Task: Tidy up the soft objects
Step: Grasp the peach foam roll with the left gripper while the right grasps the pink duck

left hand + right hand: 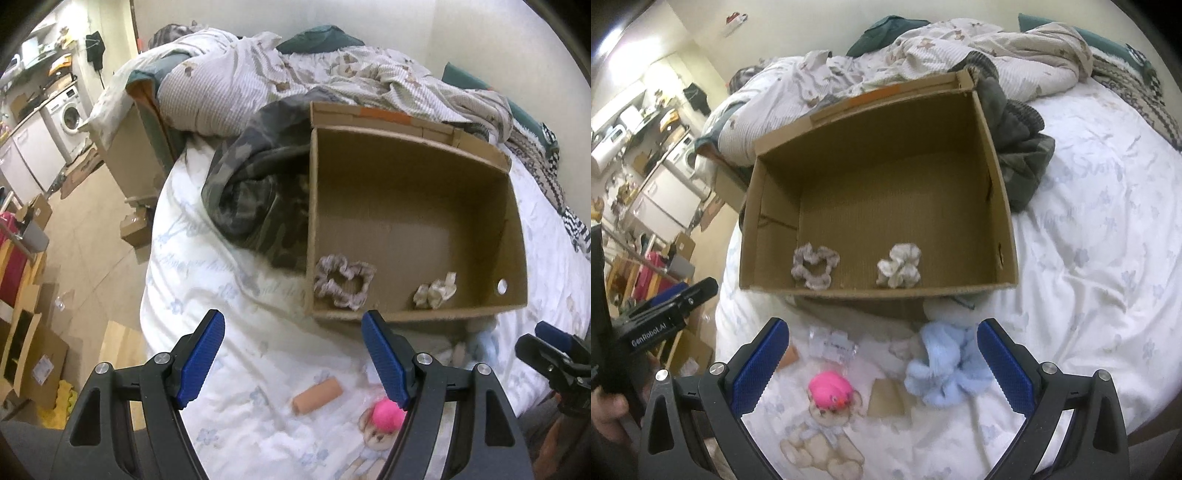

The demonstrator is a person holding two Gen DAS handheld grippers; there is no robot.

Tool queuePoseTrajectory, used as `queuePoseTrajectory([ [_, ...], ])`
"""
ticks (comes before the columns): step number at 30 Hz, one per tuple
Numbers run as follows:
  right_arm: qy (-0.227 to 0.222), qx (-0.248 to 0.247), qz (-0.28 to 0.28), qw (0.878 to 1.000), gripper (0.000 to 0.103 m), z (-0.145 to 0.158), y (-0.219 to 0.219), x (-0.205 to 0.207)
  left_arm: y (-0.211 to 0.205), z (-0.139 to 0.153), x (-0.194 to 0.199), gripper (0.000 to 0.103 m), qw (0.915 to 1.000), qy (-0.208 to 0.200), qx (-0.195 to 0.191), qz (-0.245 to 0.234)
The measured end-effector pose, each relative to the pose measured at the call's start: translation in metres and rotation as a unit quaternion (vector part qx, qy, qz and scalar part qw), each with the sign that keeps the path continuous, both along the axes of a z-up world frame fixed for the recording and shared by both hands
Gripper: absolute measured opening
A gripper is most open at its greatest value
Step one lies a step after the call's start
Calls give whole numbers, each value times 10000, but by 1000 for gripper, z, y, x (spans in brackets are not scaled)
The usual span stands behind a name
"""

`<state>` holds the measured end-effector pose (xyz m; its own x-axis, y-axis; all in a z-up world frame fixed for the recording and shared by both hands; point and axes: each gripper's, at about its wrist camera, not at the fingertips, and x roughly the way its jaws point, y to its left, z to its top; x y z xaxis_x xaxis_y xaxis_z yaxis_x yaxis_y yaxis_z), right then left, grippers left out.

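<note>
Scrunchie of fluffy pale-blue fabric (943,369) lies on the white floral bedsheet (1089,277), just inside the right tongs' (882,363) right finger, before the open cardboard box (1006,236). Both tongs gape empty; the left tongs (293,356) hover farther off.

Left gripper (293,360): jaws spread wide, nothing between the blue pads (201,356), held low just short of the near wall of the cardboard box (406,315)
Right gripper (882,365): jaws likewise wide apart, pads (759,365) clear of contact, hovering before the same wall, to the right of the left gripper
</note>
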<state>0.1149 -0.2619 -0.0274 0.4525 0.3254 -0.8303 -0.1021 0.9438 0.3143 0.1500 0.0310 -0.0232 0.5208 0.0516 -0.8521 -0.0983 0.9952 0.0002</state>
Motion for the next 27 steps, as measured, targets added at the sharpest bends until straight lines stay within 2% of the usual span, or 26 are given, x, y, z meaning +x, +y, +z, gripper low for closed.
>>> queuePoseTrajectory([
  [8, 59, 145, 52, 9999, 103, -4, -5, -8, 7, -23, -16, 74, 9989, 405, 208, -108],
  [12, 227, 166, 71, 9996, 103, -11, -1, -6, 10, -38, -17, 74, 9968, 780, -65, -179],
  [17, 502, 181, 10, 9986, 103, -22, -2, -2, 5, -69, -13, 74, 9893, 1409, -260, -263],
  [23, 729, 374, 124, 9966, 103, -31, 0, -1, -6, -96, 2, 74, 9819, 1740, -666, -340],
  [25, 735, 358, 165, 9965, 103, -32, 2, 0, -10, -107, 8, 69, 9782, 1897, -778, -323],
  [27, 756, 346, 179, 9964, 103, -34, 4, 1, -12, -118, 13, 58, 9746, 2053, -837, -322],
])
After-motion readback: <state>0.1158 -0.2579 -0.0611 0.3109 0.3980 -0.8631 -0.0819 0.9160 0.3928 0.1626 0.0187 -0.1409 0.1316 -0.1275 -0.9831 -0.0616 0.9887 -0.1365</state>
